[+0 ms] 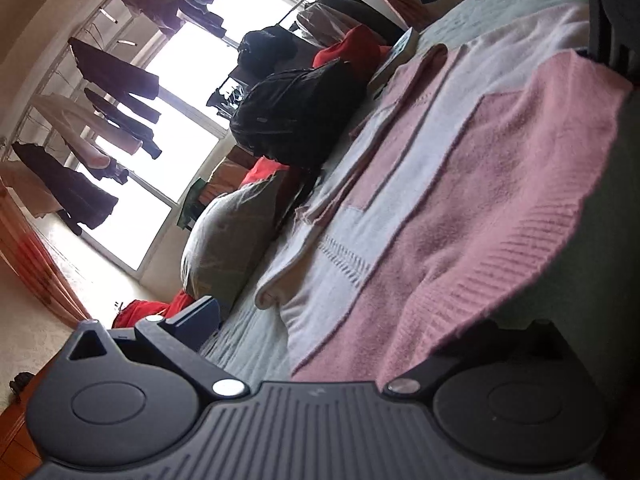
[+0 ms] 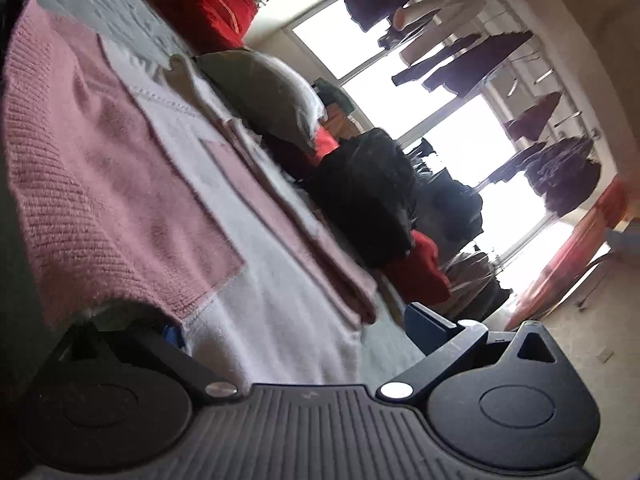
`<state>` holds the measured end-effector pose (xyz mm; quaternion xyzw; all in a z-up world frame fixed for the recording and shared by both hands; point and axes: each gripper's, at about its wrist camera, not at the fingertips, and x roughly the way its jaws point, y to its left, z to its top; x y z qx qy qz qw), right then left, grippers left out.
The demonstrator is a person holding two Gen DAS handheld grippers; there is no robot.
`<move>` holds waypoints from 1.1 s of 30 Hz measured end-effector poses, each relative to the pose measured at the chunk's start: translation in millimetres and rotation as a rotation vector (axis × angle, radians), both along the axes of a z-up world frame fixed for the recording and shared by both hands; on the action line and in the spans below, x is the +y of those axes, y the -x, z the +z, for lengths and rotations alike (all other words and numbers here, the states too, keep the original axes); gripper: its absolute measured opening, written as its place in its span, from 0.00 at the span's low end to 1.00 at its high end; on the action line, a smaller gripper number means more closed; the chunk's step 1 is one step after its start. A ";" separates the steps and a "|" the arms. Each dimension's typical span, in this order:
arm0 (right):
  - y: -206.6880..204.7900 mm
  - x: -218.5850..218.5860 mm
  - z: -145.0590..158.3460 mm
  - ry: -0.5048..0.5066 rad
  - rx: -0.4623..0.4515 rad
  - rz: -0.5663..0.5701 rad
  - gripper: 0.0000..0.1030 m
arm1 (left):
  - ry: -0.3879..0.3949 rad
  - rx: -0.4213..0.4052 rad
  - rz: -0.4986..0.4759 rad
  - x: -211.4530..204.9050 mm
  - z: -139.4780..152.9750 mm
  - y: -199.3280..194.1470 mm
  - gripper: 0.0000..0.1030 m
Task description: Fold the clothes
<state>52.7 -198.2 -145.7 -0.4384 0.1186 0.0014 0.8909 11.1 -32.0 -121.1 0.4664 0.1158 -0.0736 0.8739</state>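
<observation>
Pink-and-white knit sweater [image 1: 460,184]: lies spread on the bed [image 1: 492,0], over a pale green quilted cover.
Left claw [image 1: 360,328]: fingers wide apart; ribbed pink hem of the sweater drapes between them and over the right-hand finger, hiding it. Left-hand blue fingertip [image 1: 200,320] is bare, off the fabric edge, over the cover.
Left grip: fabric is in the gap, fingers not closed on it.
Right claw [image 2: 288,332]: also spread wide; pink hem lies over the left-hand finger, only a bit of blue pad [image 2: 172,334] shows under it. Right-hand blue finger [image 2: 428,332] is clear, beside the white edge of the sweater.
Right grip: fabric in the gap, not pinched.
Sweater fold state: far side carries a folded pink sleeve strip [image 2: 304,236] lying along the body.
Left view only: a book [image 1: 396,56] on the bed edge past the sweater; the other claw's black body at the top right corner.
Right view only: orange curtain [image 2: 576,248] by the window.
Both views: black backpack [image 1: 296,116], grey pillow [image 1: 232,240], red bundles, dark clothes hanging at the window [image 1: 184,64].
</observation>
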 end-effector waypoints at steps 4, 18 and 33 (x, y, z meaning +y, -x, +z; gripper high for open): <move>-7.2 2.2 7.0 0.027 -0.035 -0.003 1.00 | -0.013 -0.040 0.007 -1.3 7.5 -5.0 1.00; -43.2 1.8 26.0 0.034 -0.082 -0.031 1.00 | -0.027 -0.080 0.024 -5.2 27.8 -40.1 1.00; -110.2 1.8 47.2 0.033 -0.105 -0.040 1.00 | -0.024 -0.103 0.045 -7.4 48.5 -109.2 1.00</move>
